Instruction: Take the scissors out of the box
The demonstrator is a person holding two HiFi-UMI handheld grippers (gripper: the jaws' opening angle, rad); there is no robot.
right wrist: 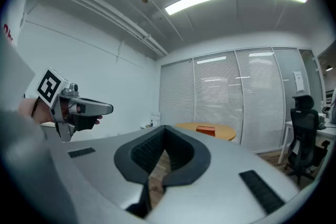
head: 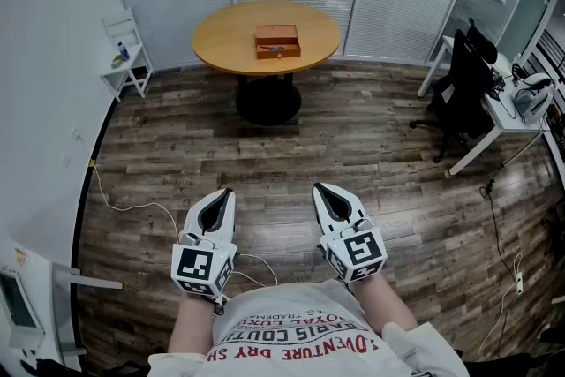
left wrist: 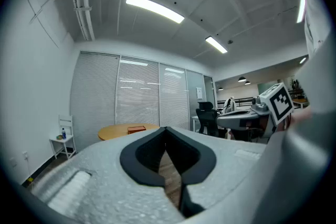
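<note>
An orange-brown wooden box stands on a round wooden table far across the room. Something small and bluish lies in the box, too small to name. Both grippers are held level close to my body, far from the table. My left gripper is shut with nothing in it, its tips meeting. My right gripper is shut and empty too. The box shows small beyond the left jaws. It also shows beyond the right jaws as the box.
A wood-plank floor lies between me and the table. A white folding chair with bottles stands at the left wall. A black office chair and a white desk stand at the right. A cable runs along the floor.
</note>
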